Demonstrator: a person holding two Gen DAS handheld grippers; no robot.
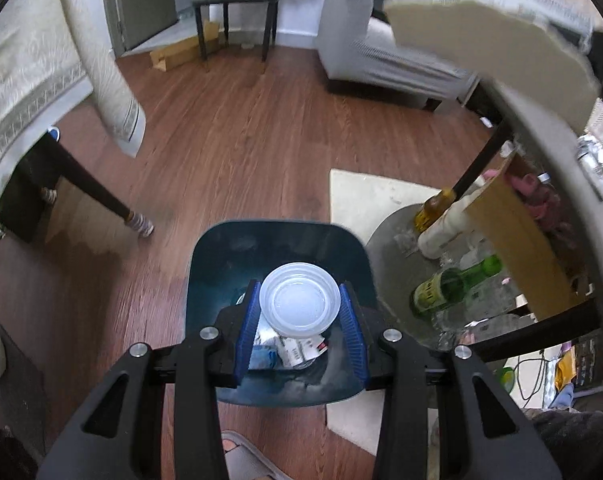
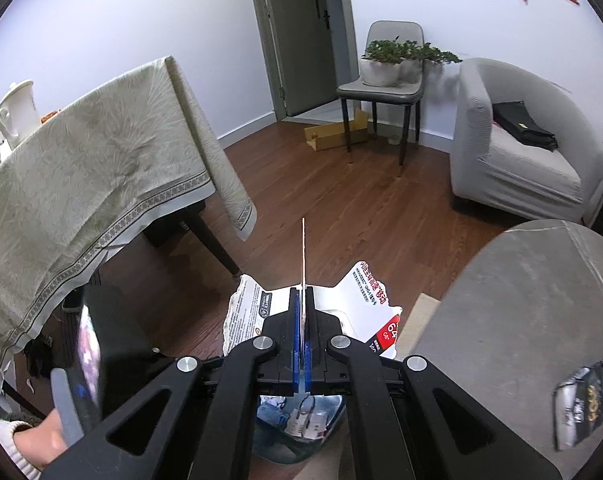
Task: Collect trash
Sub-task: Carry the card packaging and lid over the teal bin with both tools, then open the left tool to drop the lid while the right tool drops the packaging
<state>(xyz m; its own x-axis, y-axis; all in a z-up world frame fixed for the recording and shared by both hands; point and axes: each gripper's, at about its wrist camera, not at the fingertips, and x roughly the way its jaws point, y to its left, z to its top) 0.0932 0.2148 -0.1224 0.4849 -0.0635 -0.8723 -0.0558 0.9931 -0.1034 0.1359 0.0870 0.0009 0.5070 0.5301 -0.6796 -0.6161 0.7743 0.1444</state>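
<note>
In the left wrist view my left gripper (image 1: 299,294) is shut on a round clear plastic lid (image 1: 299,300), its blue pads (image 1: 247,320) pressed on both sides. It hangs straight over the open dark blue trash bin (image 1: 277,240), which has paper scraps at the bottom. In the right wrist view my right gripper (image 2: 301,292) is shut on torn white card packaging with a red label (image 2: 365,304). A thin white edge (image 2: 303,248) of it sticks out ahead of the fingertips. The bin (image 2: 281,452) shows below this gripper. A person's hand and sleeve (image 2: 25,444) appear at lower left.
A green bottle (image 1: 457,284), an amber bottle (image 1: 433,208), a white bottle (image 1: 441,232) and cardboard (image 1: 517,240) crowd the floor right of the bin. A round grey table (image 2: 521,320) with a dark packet (image 2: 585,404) is at right, a cloth-covered table (image 2: 81,180) at left, an armchair (image 2: 513,152) beyond.
</note>
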